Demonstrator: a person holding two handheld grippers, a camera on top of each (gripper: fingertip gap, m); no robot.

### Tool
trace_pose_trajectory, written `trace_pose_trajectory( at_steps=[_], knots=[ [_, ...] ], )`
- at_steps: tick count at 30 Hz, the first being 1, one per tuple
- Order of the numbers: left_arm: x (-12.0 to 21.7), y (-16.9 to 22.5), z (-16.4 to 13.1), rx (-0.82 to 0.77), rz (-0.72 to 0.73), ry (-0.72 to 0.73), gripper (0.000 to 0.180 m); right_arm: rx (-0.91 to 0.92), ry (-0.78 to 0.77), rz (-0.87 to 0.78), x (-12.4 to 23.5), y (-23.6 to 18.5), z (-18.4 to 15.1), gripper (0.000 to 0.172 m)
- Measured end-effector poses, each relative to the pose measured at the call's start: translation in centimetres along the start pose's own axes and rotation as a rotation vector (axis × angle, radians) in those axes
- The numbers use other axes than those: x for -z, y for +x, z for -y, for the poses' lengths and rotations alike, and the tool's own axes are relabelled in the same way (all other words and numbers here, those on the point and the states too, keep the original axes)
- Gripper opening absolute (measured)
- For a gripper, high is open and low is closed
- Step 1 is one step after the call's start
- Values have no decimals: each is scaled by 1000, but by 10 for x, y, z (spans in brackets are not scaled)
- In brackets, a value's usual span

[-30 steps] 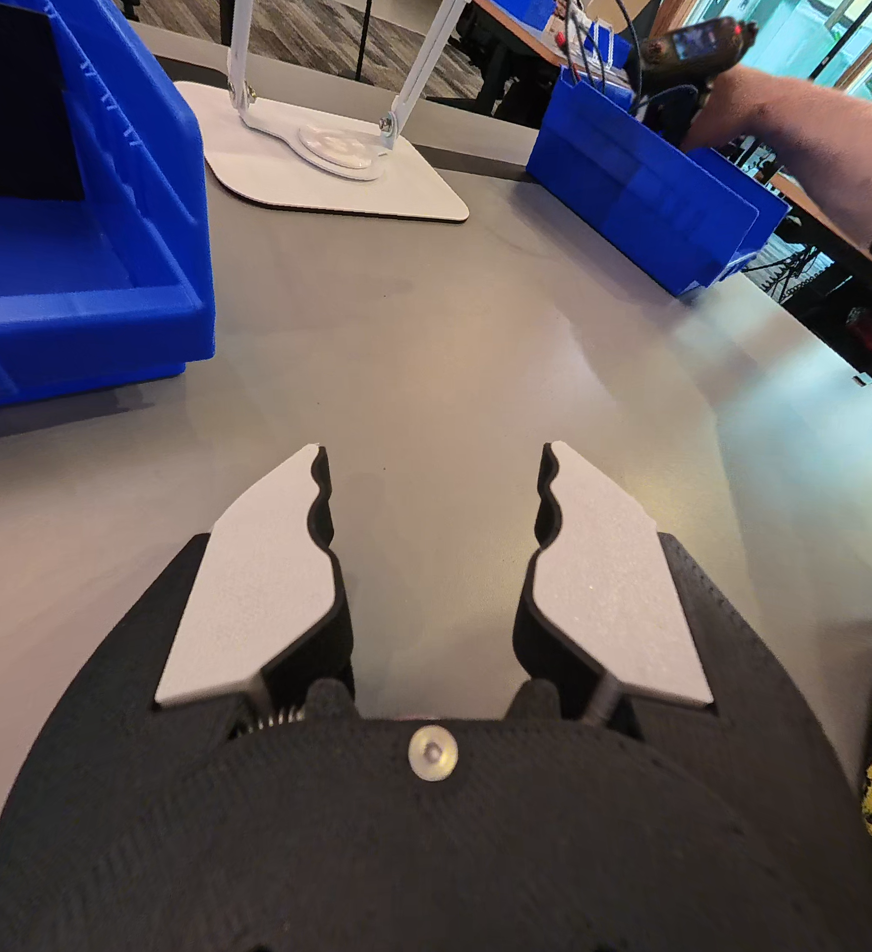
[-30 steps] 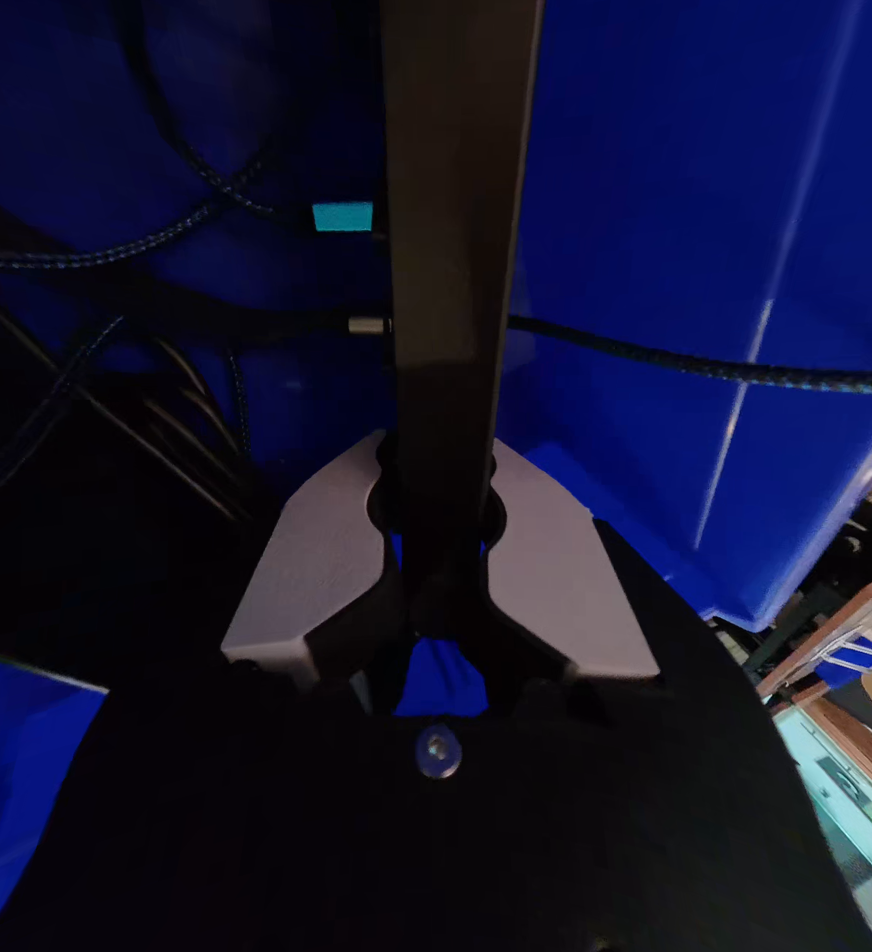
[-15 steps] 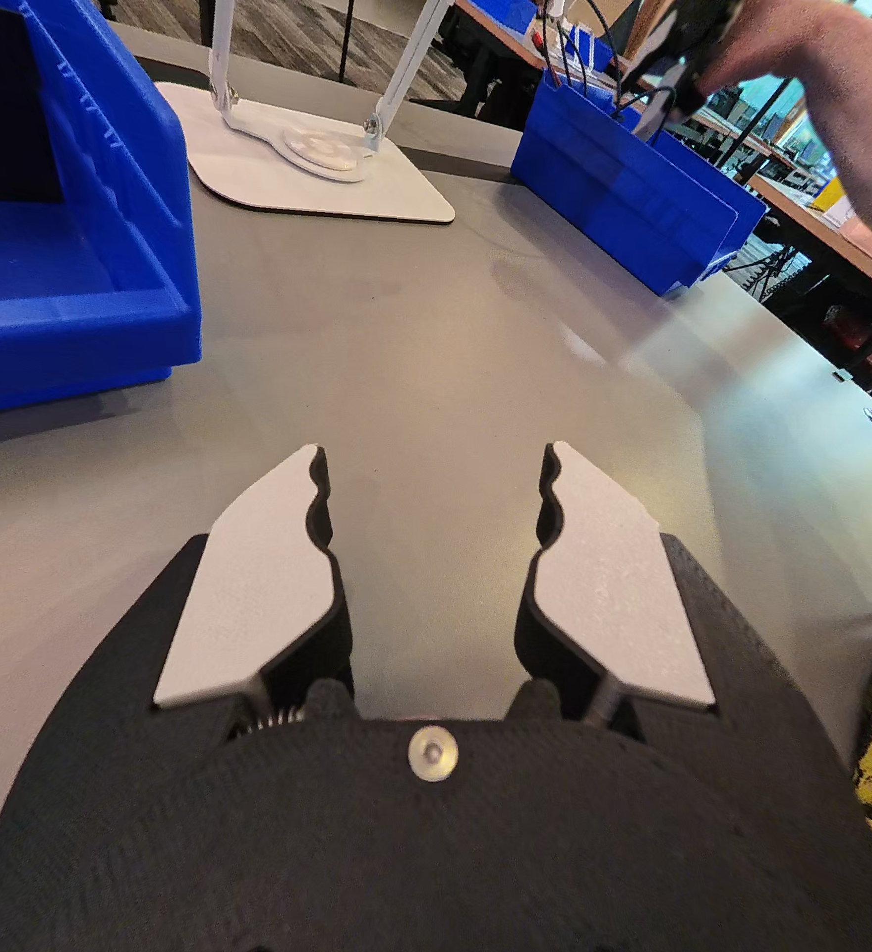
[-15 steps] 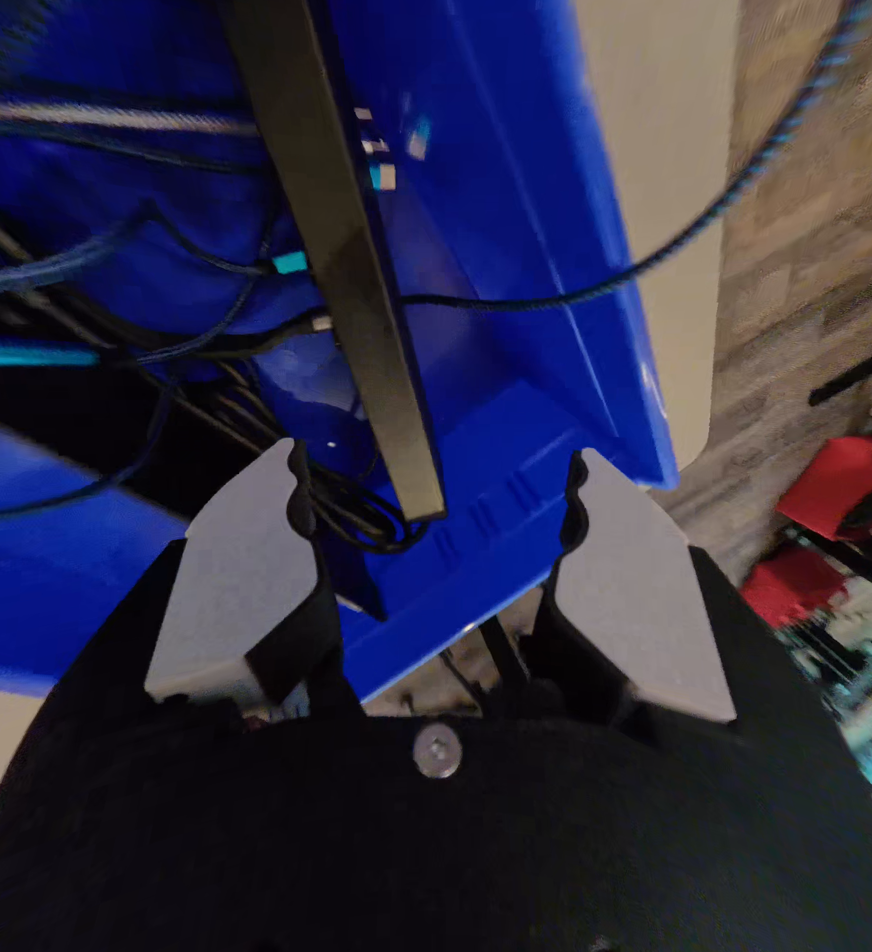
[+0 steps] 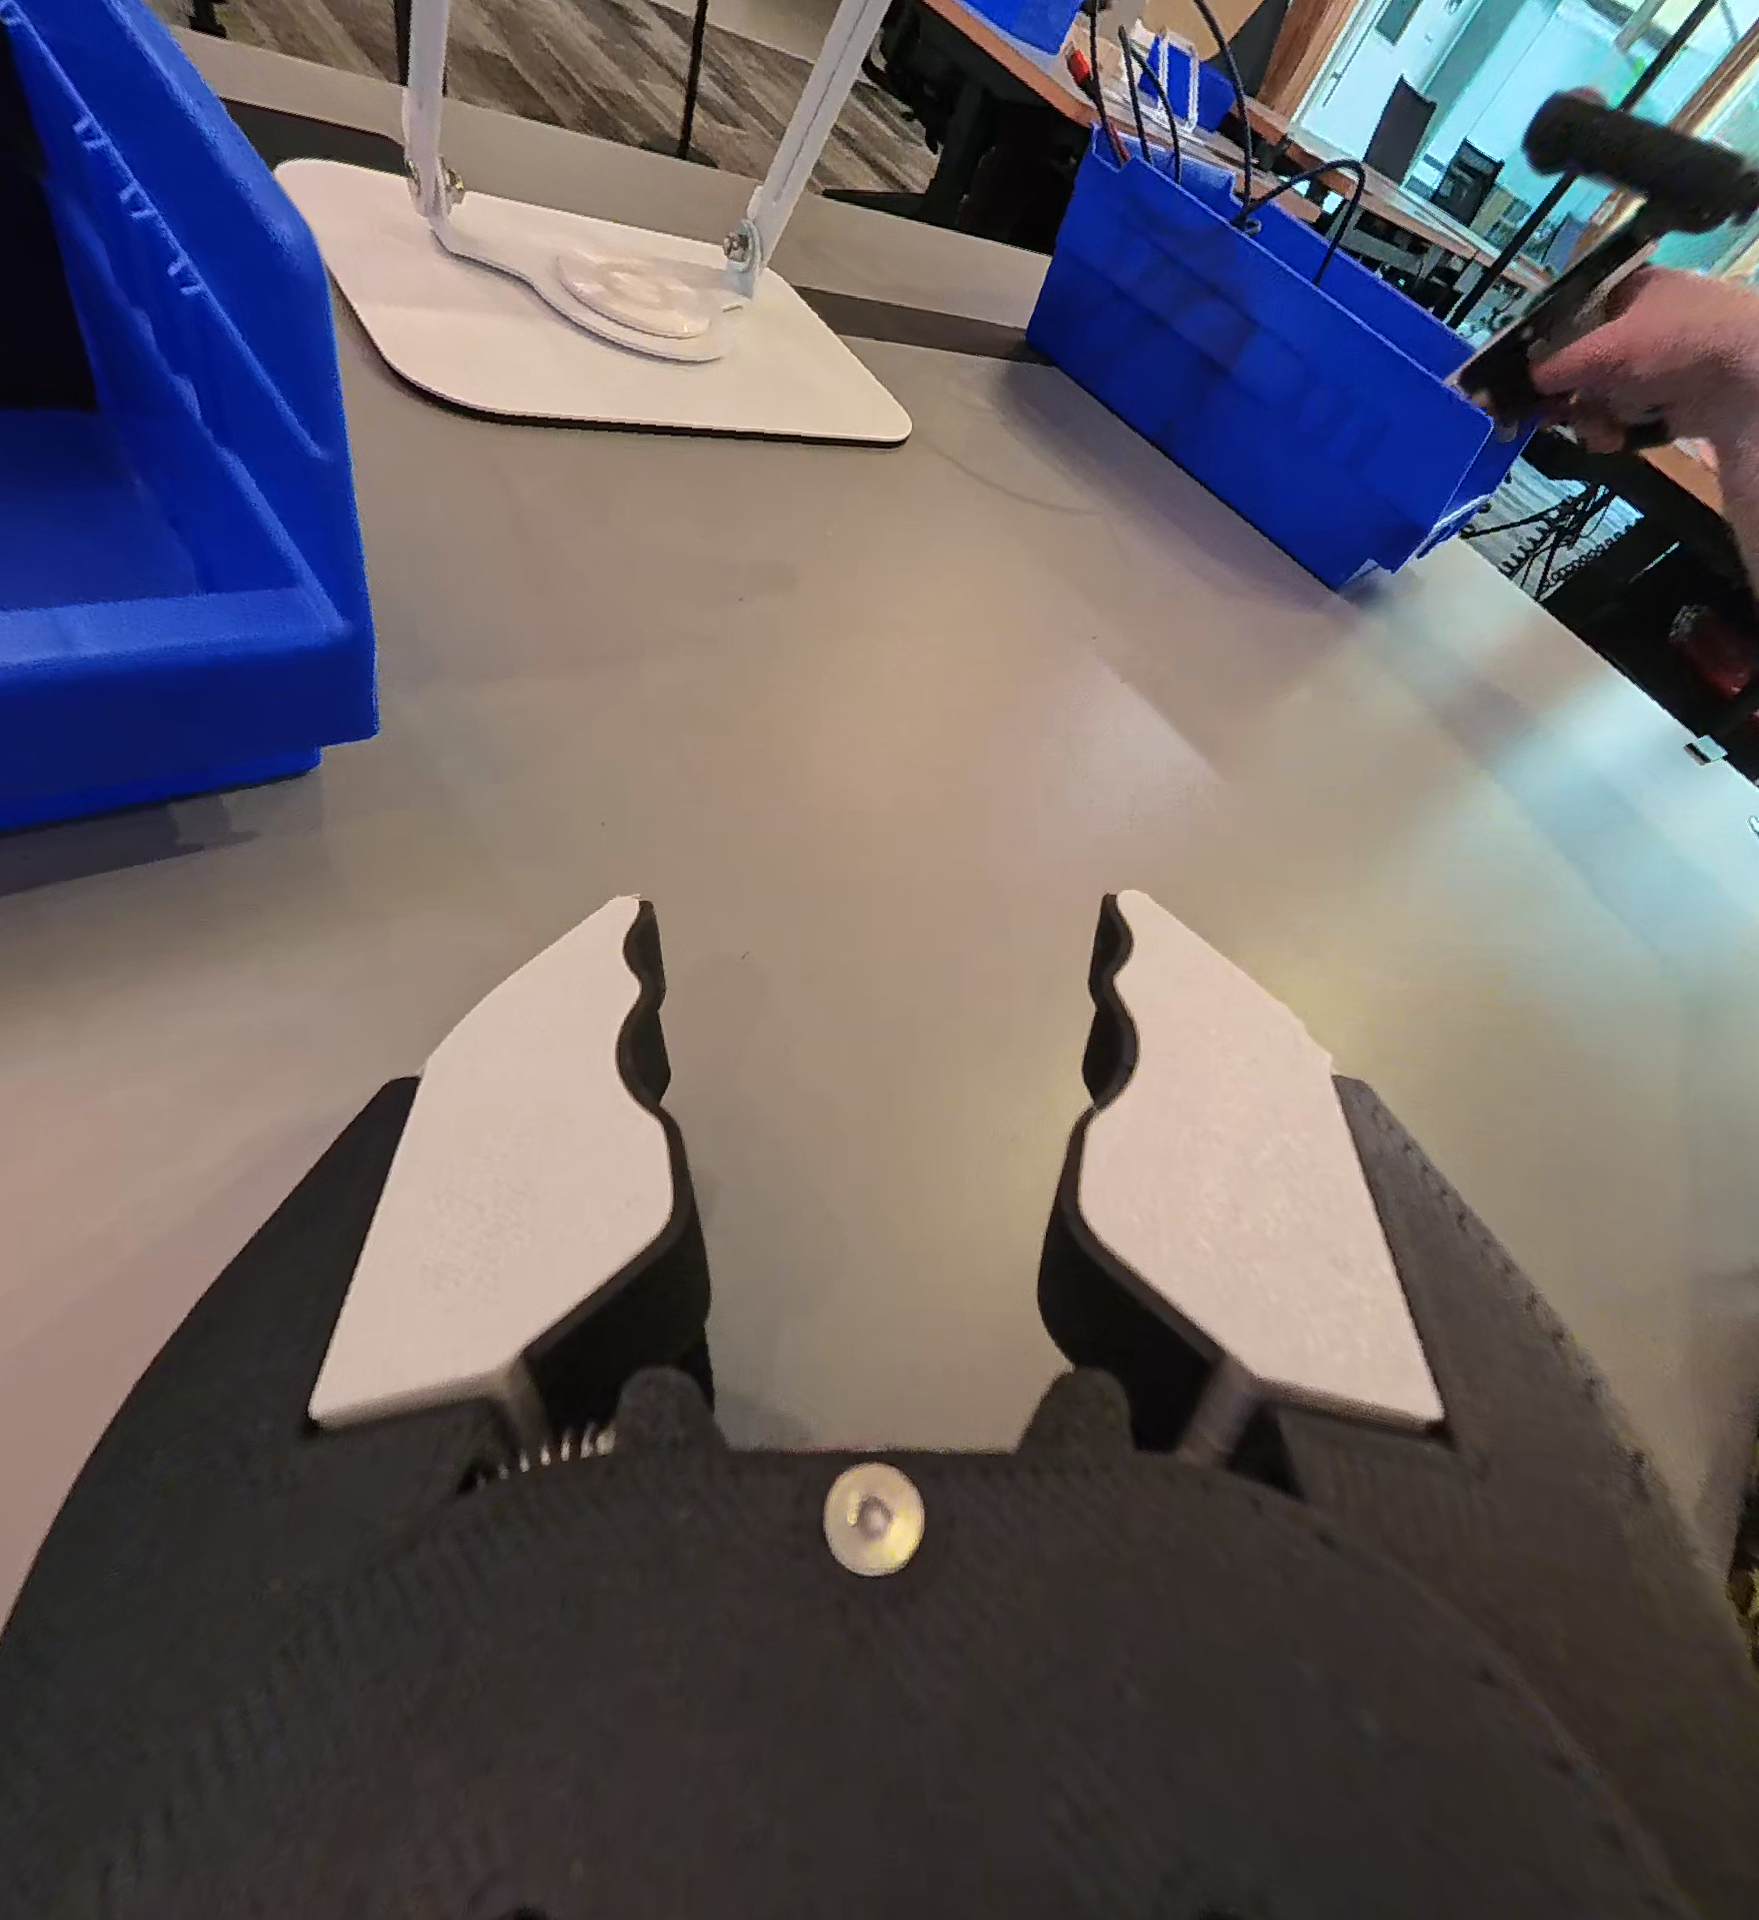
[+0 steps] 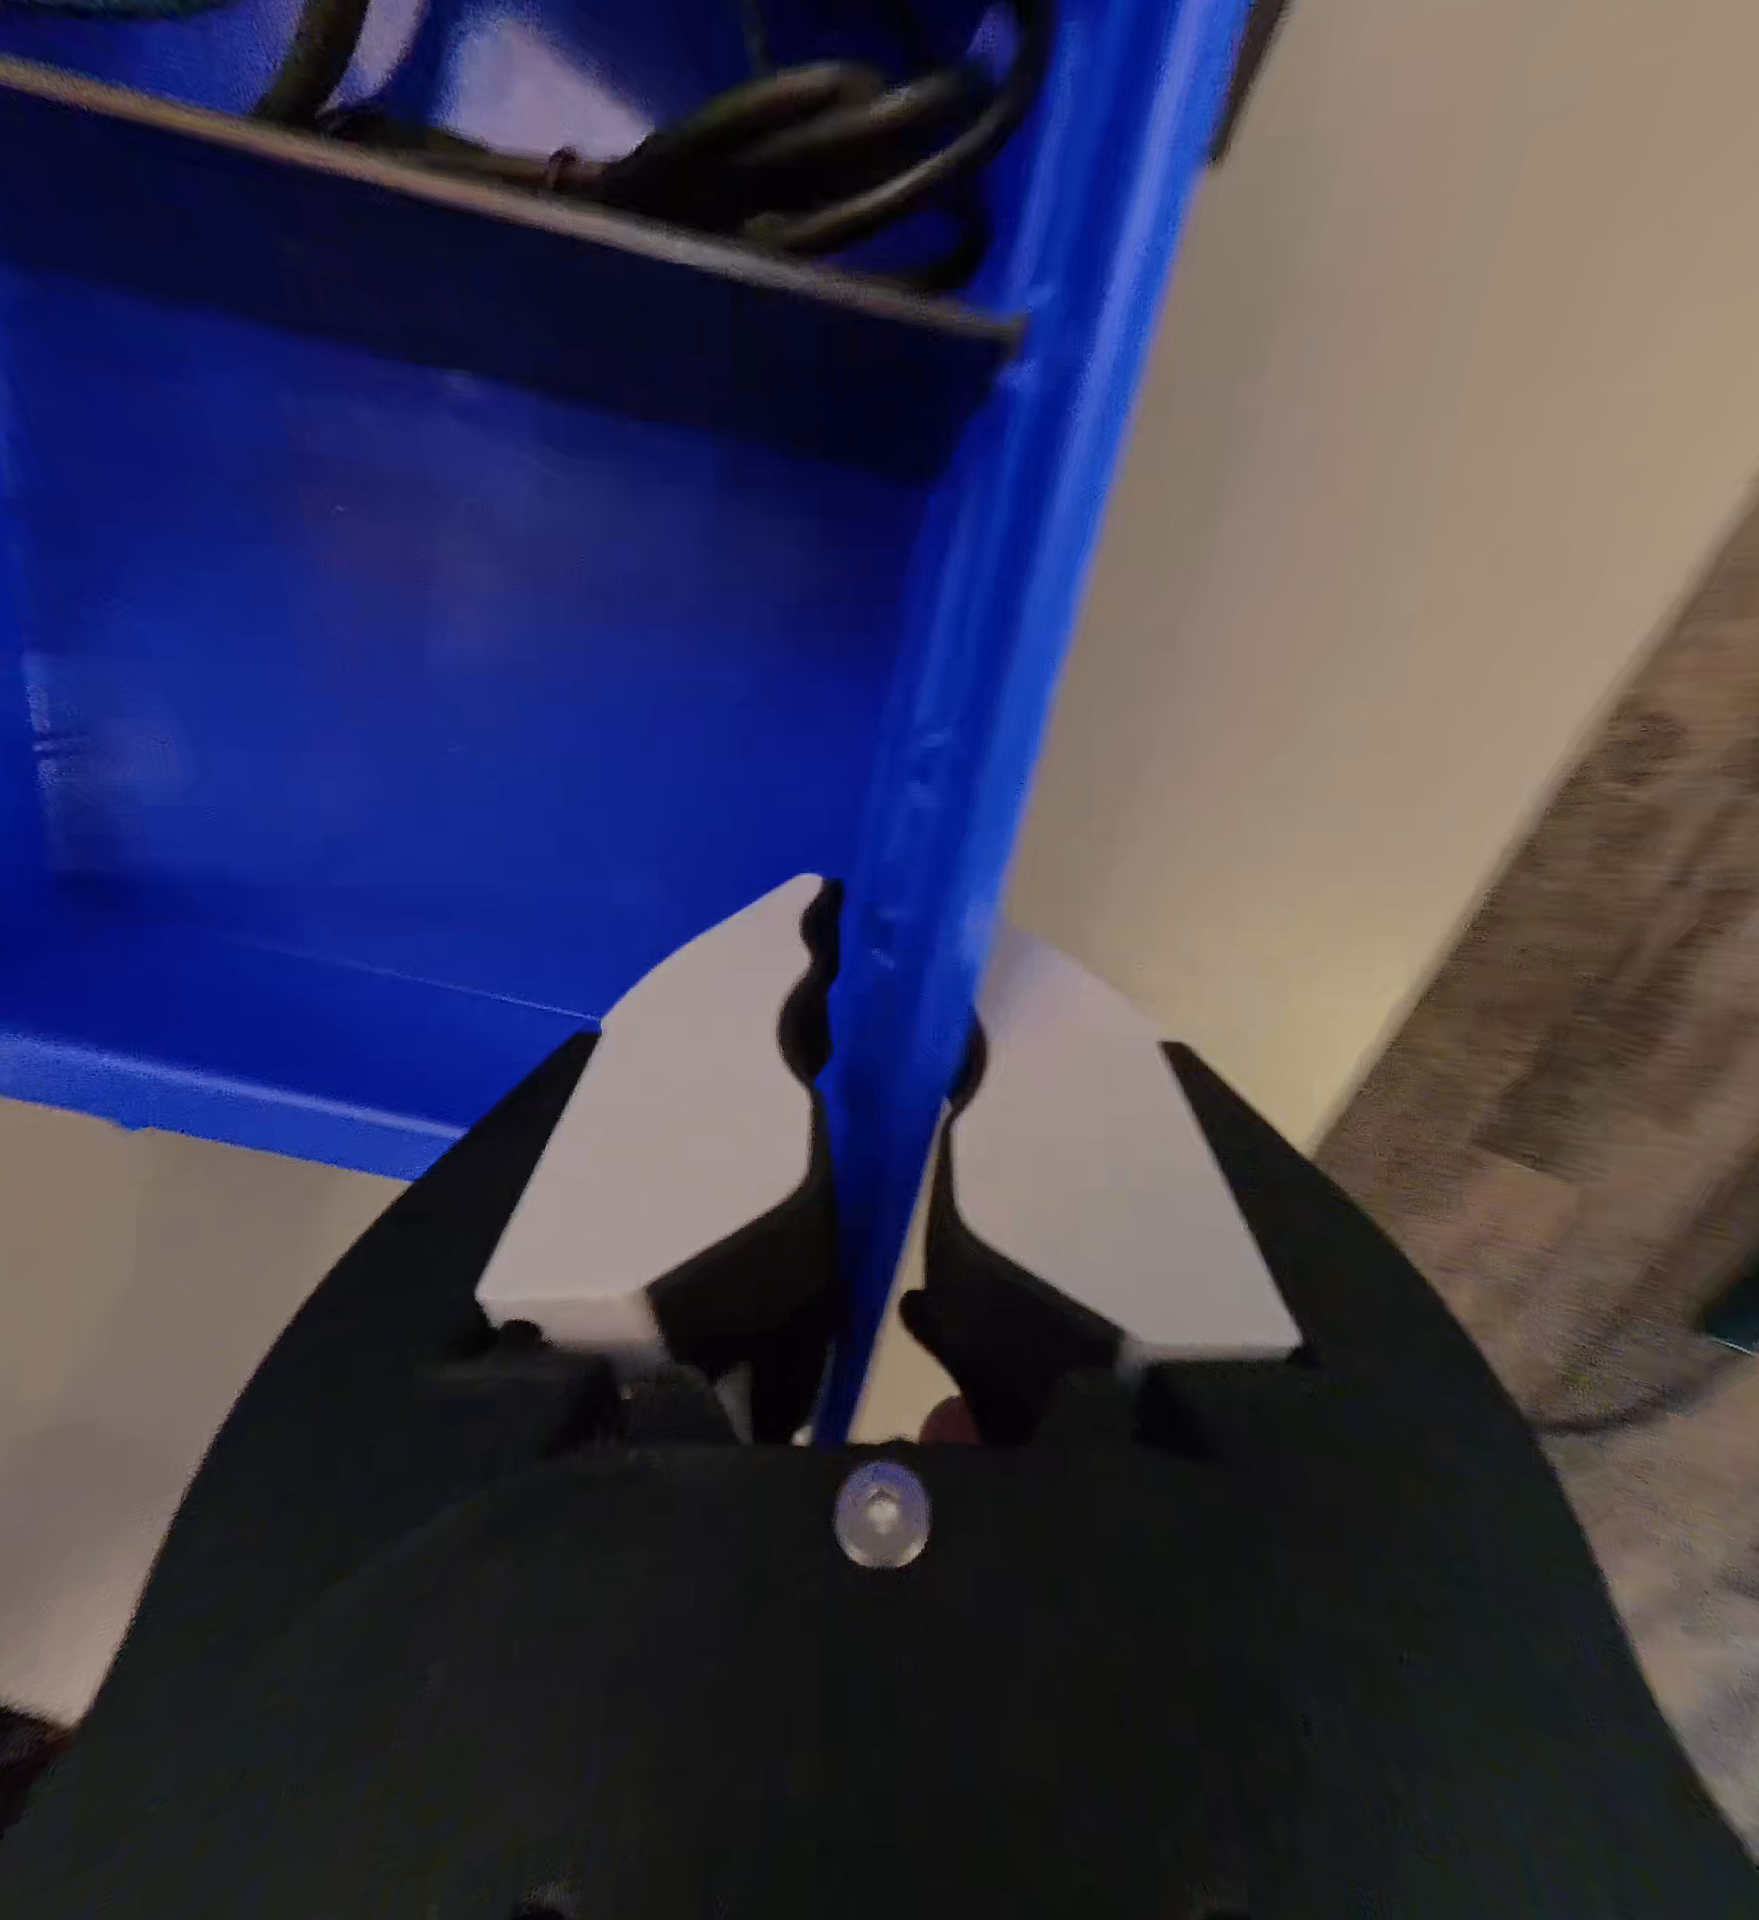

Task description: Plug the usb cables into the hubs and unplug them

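Note:
My right gripper (image 6: 906, 914) is shut on the side wall (image 6: 916, 831) of a blue bin, with both pads pressed against the wall. Inside that bin a long black bar (image 6: 459, 197) runs across, and dark usb cables (image 6: 802, 114) lie behind it. The same bin (image 5: 1249, 343) stands at the table's far right in the left wrist view, with cables sticking out of its top and a hand with the right gripper (image 5: 1540, 343) at its right end. My left gripper (image 5: 880, 925) is open and empty above the grey table (image 5: 854, 727).
A second, larger blue bin (image 5: 127, 468) stands at the left of the table. A white lamp base (image 5: 594, 301) sits at the back. The table's right edge (image 5: 1685, 727) runs close by the cable bin. Floor and chairs lie beyond. About 70 cm separates my left fingertips from my right.
A second ago my right gripper was shut on the long black bar inside the bin. It opened, pulled back and shut on the bin's side wall. My left gripper stayed open and barely moved.

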State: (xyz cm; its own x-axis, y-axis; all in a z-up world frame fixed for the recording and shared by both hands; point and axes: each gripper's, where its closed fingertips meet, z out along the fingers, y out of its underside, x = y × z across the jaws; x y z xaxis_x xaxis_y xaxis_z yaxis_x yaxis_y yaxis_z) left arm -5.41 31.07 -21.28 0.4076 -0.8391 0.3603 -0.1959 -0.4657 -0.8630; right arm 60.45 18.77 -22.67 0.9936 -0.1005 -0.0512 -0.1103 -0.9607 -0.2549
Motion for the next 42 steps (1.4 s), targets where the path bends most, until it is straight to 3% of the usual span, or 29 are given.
trace_pose_trajectory(
  at_steps=[2,8,15,16,18,20,22,24,30,34,36,38,40,42],
  knots=[
    [-1,1,0,7,3,4,79,-78,27,13,-1,-1,0,5],
    [-9,-4,-6,18,59,-55,83,-278,68,26,2,-19,-15,4],
    [-10,-3,-5,48,52,-52,88,-345,112,-92,0,-39,-14,6],
    [-9,-3,-5,60,56,-47,89,-348,132,-144,2,-36,-13,13],
    [-5,-4,-1,86,63,-20,87,-368,208,-199,12,-35,-8,48],
    [2,-6,5,87,82,-13,86,-337,309,-278,33,-38,1,60],
    [14,-15,19,39,143,-1,86,-288,391,-353,58,-46,7,69],
    [28,-27,42,-26,214,8,84,-206,467,-341,77,-71,16,64],
    [44,-81,124,-350,411,-91,86,92,591,-357,88,-161,27,55],
    [16,-111,167,-399,354,-174,83,192,670,-184,70,-233,20,48],
    [-8,-135,182,-449,359,-252,78,246,635,-127,51,-260,9,45],
    [-37,-157,188,-449,313,-361,76,274,640,-89,38,-279,2,45],
    [-64,-183,184,-430,286,-505,58,298,628,-30,23,-298,-5,42],
    [-86,-214,177,-470,321,-655,56,334,600,-18,8,-311,-12,42]
  ],
)
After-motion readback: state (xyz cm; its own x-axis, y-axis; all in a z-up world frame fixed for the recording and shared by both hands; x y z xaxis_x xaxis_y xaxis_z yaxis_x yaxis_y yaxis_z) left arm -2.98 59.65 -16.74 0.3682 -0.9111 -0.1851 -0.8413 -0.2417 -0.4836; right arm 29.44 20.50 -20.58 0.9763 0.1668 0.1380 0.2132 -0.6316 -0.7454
